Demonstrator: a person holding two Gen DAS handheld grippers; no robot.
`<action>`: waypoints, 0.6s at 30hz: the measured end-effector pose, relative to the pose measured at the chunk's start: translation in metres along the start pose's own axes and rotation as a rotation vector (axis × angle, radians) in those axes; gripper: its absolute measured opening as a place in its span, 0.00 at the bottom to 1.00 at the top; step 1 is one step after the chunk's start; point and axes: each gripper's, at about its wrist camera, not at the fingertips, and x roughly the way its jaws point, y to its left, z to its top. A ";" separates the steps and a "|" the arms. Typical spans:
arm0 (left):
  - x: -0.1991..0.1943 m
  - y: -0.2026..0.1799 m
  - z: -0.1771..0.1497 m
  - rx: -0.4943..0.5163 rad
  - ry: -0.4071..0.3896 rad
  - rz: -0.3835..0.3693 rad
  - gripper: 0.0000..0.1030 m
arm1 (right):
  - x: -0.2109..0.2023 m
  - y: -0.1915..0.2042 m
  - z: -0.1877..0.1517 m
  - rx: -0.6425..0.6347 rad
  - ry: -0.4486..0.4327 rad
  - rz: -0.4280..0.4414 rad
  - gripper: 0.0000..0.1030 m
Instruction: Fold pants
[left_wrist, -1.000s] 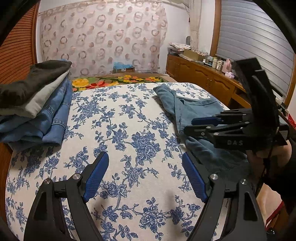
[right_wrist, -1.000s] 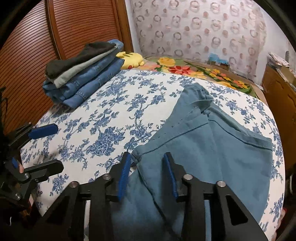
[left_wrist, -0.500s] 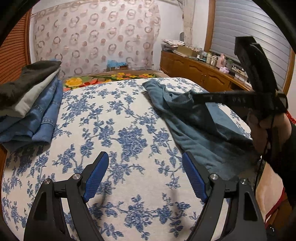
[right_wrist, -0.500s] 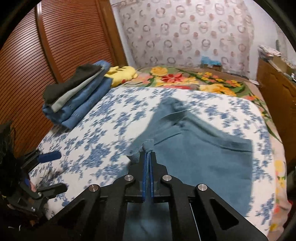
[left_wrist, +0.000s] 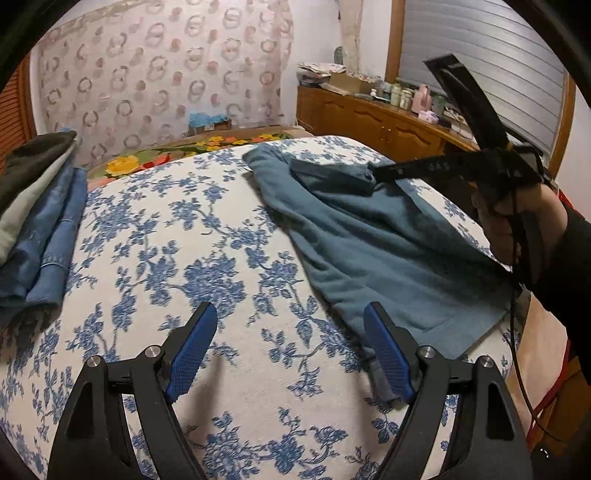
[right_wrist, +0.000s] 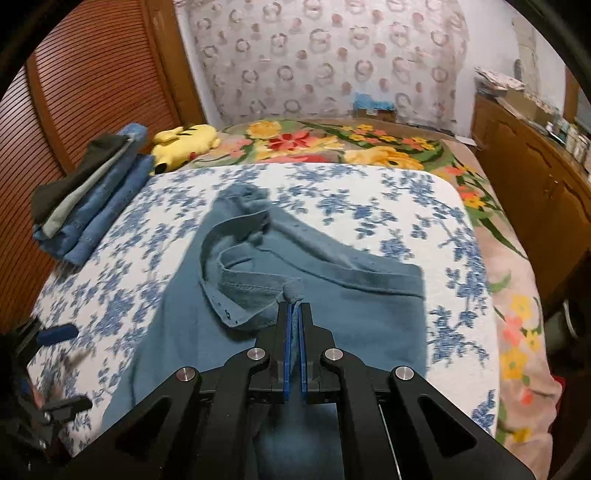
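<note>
Teal pants (right_wrist: 369, 317) lie spread on the blue-flowered white bed cover (right_wrist: 369, 192). My right gripper (right_wrist: 294, 306) is shut on a bunched edge of the pants and holds that edge lifted over the cloth. In the left wrist view the pants (left_wrist: 369, 236) cover the bed's right side, with the right gripper (left_wrist: 373, 173) pinching a fold above them. My left gripper (left_wrist: 290, 343) is open and empty, low over the bed cover (left_wrist: 207, 266), its right finger (left_wrist: 388, 354) near the pants' lower hem.
A stack of folded jeans and dark clothes (right_wrist: 88, 199) sits at the bed's left, also in the left wrist view (left_wrist: 33, 206). A yellow plush toy (right_wrist: 184, 142) lies behind it. A wooden cabinet (left_wrist: 388, 122) runs along the right.
My right gripper closed on the pants' edge and carried it up and across the cloth toward the far side. My left gripper stayed open and drew closer to the hem.
</note>
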 end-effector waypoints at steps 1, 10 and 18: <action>0.002 -0.001 0.000 0.004 0.005 -0.002 0.80 | 0.000 -0.002 0.001 0.005 -0.001 -0.013 0.13; 0.014 -0.007 -0.004 0.022 0.060 0.016 0.80 | -0.002 -0.016 -0.005 0.024 0.019 0.014 0.37; 0.024 -0.008 -0.005 0.023 0.099 0.015 0.80 | 0.015 0.003 -0.005 -0.120 0.065 -0.015 0.37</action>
